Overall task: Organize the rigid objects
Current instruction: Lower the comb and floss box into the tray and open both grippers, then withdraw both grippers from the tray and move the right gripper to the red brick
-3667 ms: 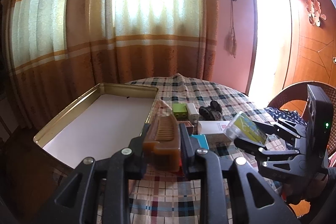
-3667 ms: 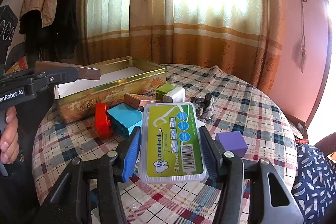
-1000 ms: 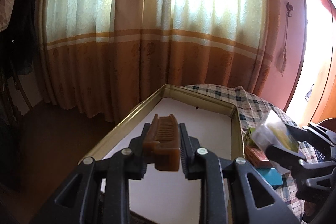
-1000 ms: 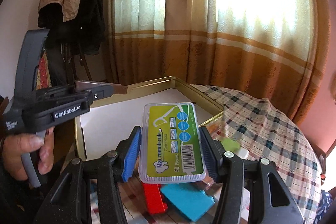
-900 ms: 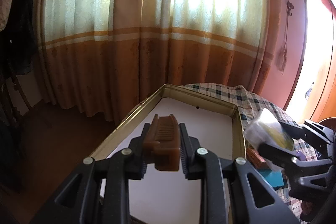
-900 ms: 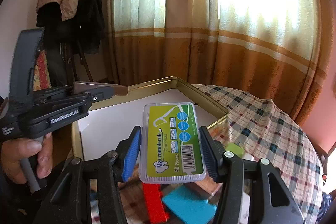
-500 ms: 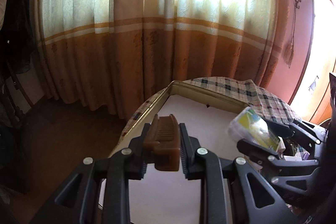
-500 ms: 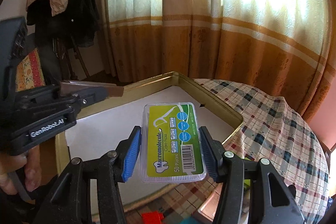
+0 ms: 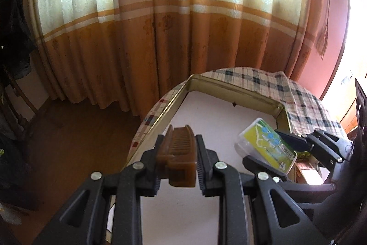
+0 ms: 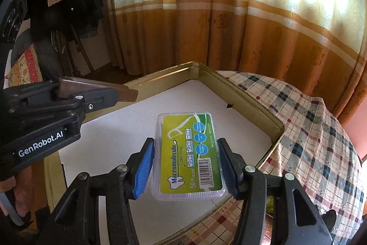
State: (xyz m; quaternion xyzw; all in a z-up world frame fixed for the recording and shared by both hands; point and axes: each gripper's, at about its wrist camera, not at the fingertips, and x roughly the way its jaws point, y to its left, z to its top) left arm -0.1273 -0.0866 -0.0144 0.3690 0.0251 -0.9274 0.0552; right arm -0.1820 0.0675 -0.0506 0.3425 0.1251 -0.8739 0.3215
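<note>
We hold both loads above the shallow gold metal tin with a white liner on the plaid-clothed desk. The left hand-held gripper clamps a brown wooden comb; the right hand-held gripper pinches a clear plastic floss-pick box with a green label. Released from this height, either could bounce or skid against the rim, we judge.
</note>
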